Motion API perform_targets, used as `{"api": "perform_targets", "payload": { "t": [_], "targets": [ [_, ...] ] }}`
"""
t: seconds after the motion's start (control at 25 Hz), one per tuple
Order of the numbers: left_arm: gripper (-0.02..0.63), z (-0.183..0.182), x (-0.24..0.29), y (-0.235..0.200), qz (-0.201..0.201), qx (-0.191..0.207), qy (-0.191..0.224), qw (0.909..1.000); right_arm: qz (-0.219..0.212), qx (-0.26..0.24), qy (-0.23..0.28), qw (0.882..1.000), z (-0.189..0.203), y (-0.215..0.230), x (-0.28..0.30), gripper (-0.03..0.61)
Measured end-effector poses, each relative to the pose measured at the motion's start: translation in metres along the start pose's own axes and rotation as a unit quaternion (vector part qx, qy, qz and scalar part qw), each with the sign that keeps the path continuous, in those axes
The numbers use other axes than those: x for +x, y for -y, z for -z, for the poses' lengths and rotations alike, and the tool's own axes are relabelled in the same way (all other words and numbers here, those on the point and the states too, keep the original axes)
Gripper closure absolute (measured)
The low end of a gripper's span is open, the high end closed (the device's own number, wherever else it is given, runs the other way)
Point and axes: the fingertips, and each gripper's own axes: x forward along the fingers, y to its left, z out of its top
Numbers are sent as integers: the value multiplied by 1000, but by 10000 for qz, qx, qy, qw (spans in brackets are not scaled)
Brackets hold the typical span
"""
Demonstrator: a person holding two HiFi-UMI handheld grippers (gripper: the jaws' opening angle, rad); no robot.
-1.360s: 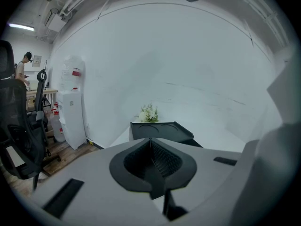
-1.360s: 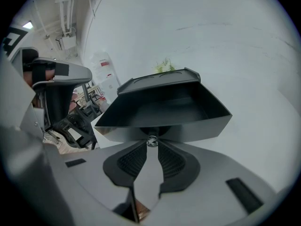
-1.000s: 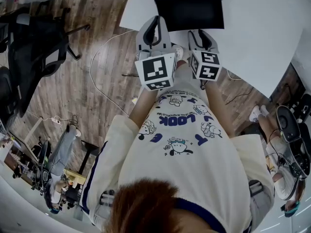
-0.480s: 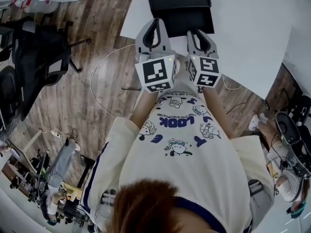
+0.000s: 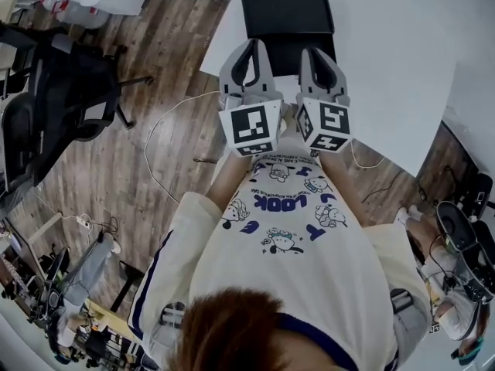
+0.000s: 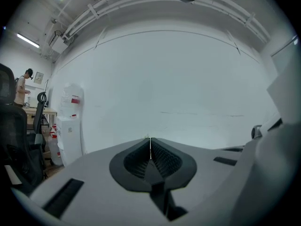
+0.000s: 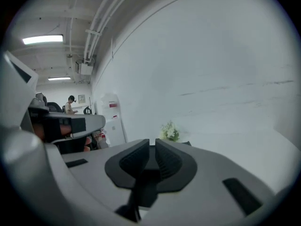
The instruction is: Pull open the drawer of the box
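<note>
Box (image 5: 288, 10): black, on the white tabletop (image 5: 402, 60) near its front edge, straight ahead of the person. It only shows in the head view, and I can't tell the drawer's state from there.

Left gripper (image 6: 150, 142): jaws fully together, nothing between them, facing a bare white wall with a water dispenser (image 6: 69, 126) off to the left.

Right gripper (image 7: 151, 147): jaws have just been closing and are down to a thin slit, nothing in it. A small flowering plant (image 7: 169, 132) sits beyond the tips.

Both grippers are held side by side in front of the chest, on the near side of the box. An office chair (image 5: 66, 99) stands on the wood floor to the left.
</note>
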Motion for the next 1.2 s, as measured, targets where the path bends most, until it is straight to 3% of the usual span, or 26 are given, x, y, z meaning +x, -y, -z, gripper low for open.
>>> {"api": "perform_targets", "payload": {
  "t": [0.4, 1.2],
  "targets": [
    [597, -18, -6, 6, 56, 74, 217, 9997, 16, -181, 614, 9979, -42, -8, -13, 528],
    [597, -21, -14, 13, 69, 139, 270, 9995, 46, -155, 656, 9977, -41, -7, -21, 532]
  ]
}}
